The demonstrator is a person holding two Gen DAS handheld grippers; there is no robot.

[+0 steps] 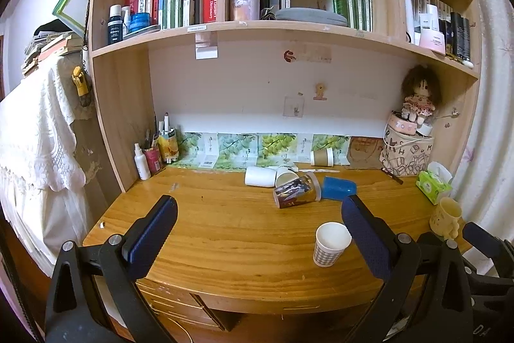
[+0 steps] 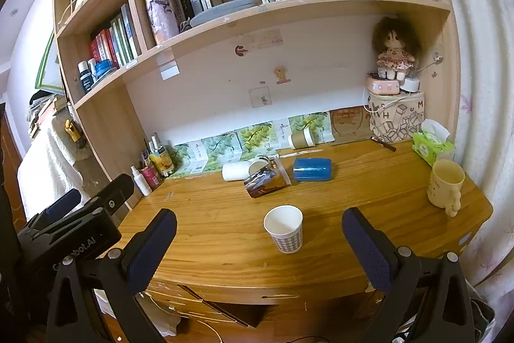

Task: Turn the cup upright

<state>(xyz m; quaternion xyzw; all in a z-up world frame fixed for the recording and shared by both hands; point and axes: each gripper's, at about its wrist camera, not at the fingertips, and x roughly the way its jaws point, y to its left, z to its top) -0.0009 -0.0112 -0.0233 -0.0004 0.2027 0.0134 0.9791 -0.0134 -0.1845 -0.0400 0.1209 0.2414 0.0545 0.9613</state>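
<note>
A checked paper cup (image 1: 331, 244) (image 2: 284, 228) stands upright, mouth up, near the front of the wooden desk (image 1: 225, 230) (image 2: 225, 214). Further back several cups lie on their sides: a blue cup (image 1: 339, 187) (image 2: 311, 169), a photo-printed cup (image 1: 297, 191) (image 2: 266, 180), a white cup (image 1: 259, 176) (image 2: 236, 172) and a brown-sleeved cup (image 1: 322, 156) (image 2: 302, 138). My left gripper (image 1: 258, 232) is open and empty above the desk's front. My right gripper (image 2: 259, 241) is open and empty, its fingers either side of the checked cup but nearer the camera.
A yellow mug (image 1: 446, 216) (image 2: 445, 185) stands upright at the right edge. A tissue pack (image 1: 433, 185) (image 2: 432, 145), a printed bag with a doll (image 1: 406, 150) (image 2: 396, 114) and a pen holder with bottles (image 1: 157, 150) (image 2: 151, 169) line the back. Bookshelves hang above.
</note>
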